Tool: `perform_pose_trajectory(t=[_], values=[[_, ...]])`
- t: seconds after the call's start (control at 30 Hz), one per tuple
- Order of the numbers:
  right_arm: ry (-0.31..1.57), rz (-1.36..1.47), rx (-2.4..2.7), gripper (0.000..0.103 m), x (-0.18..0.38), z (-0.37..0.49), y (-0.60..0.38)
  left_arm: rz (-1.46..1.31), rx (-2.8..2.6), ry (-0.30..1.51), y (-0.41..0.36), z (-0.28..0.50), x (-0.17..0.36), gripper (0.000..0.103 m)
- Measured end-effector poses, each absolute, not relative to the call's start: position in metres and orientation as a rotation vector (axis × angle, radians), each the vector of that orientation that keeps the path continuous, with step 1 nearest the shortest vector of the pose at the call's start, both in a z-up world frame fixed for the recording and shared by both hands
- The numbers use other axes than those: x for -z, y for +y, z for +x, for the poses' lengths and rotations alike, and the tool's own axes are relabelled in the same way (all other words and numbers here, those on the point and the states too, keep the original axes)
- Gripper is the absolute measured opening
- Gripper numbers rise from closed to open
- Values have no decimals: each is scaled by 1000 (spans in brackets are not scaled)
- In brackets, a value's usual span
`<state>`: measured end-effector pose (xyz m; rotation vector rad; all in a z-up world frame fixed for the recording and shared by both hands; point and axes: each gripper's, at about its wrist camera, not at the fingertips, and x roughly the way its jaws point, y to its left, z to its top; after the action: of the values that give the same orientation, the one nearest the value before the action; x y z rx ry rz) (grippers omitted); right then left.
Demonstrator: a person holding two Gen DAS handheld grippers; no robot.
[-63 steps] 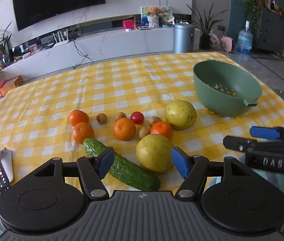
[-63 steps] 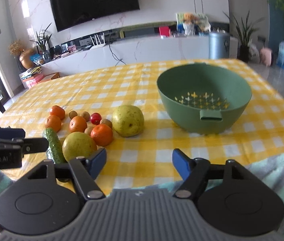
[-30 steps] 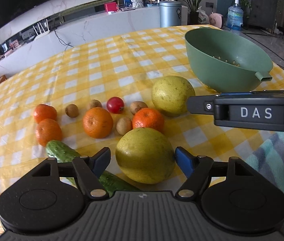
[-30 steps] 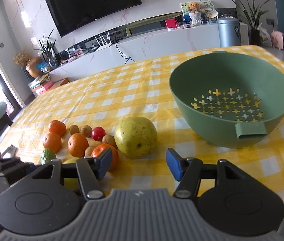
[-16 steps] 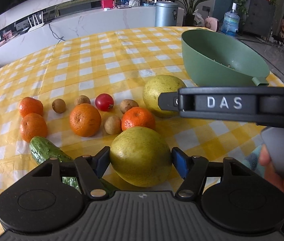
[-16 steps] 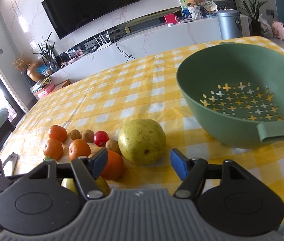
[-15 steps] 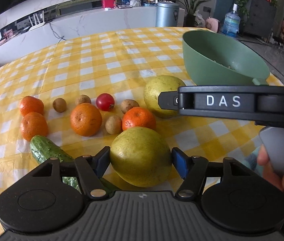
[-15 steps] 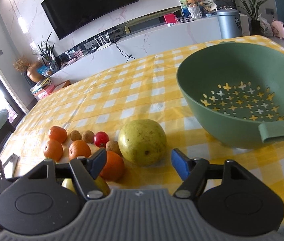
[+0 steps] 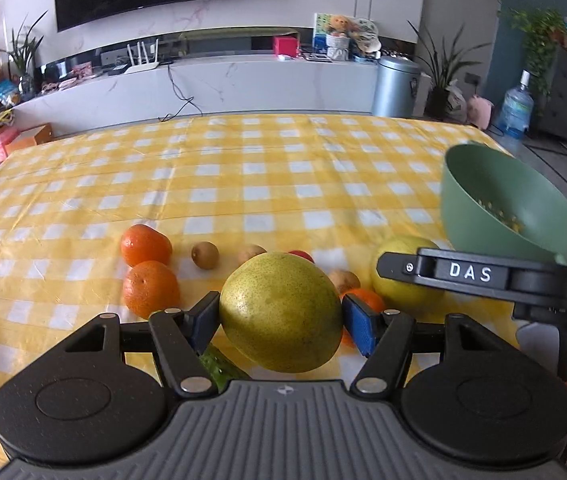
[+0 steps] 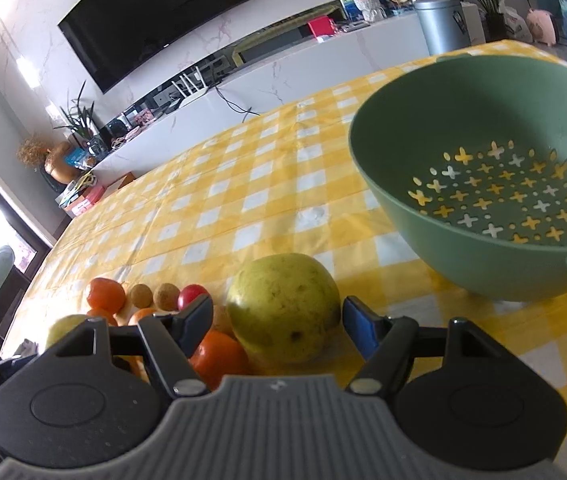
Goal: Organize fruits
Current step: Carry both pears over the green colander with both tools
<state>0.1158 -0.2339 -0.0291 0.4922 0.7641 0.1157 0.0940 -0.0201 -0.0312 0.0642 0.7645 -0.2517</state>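
Between the blue pads of the left tool (image 9: 281, 316), a big yellow-green fruit (image 9: 281, 312) is gripped, raised above the bench (image 9: 243, 184). Right tool (image 10: 277, 318) stands open around a second such fruit (image 10: 283, 308), lying left of the green strainer bowl (image 10: 483, 128).

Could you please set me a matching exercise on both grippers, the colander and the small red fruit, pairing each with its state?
1. left gripper
2. right gripper
3. green colander
4. small red fruit

a. empty
b. open around the far pear
c. beside a small brown fruit
d. shut on the near pear

Pairs: 1-d, 2-b, 3-a, 4-c.
The left fingers have just been closing, pear between them; the right opening.
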Motion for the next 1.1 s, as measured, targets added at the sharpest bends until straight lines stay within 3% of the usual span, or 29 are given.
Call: perform_pose_trajectory(t=[0.67, 1.1], values=[[757, 500, -100, 64, 35, 121, -235, 72, 210, 781, -19, 90, 23, 75], [517, 437, -142, 63, -32, 52, -257, 37, 279, 696, -34, 66, -31, 75]])
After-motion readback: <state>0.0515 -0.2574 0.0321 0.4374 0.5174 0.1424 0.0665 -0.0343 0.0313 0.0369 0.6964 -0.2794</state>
